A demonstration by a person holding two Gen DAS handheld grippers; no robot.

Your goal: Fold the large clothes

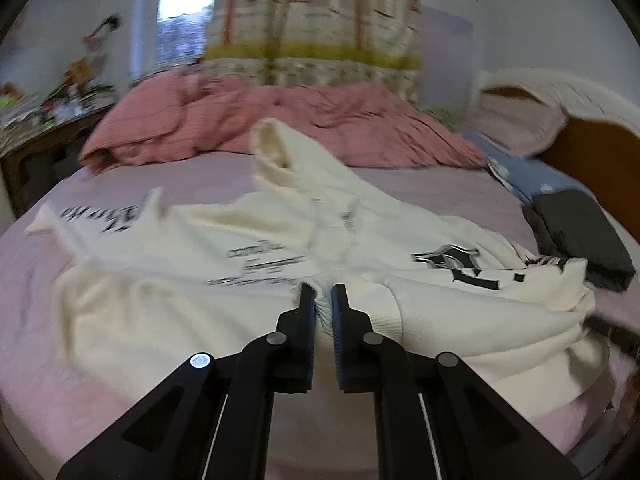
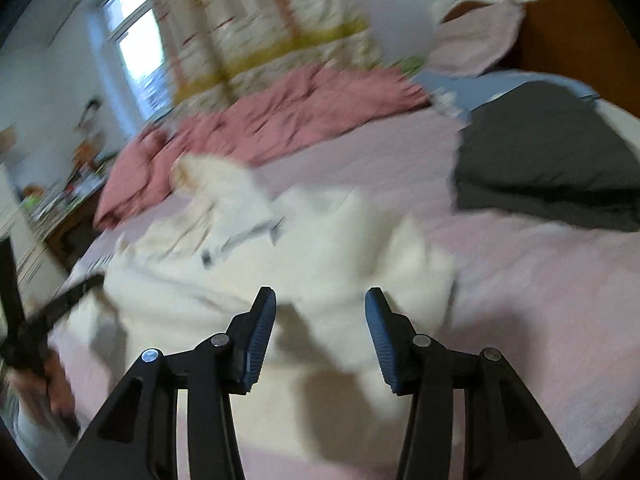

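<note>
Pink bed (image 1: 400,184), left tongs (image 1: 319,292) pinching cream sweater (image 1: 160,280), right tongs (image 2: 320,298) open above it

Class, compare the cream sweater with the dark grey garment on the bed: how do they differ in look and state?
The cream sweater lies spread and rumpled, with black lettering; the grey garment is plain and folded into a compact pile. The sweater sits mid-bed with its ribbed hem pinched in the left gripper; the grey garment sits untouched near the headboard side. Both rest on the pink sheet.

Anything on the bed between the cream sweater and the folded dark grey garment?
No. In the right wrist view, only bare pink sheet separates the cream sweater from the folded dark grey garment.
</note>
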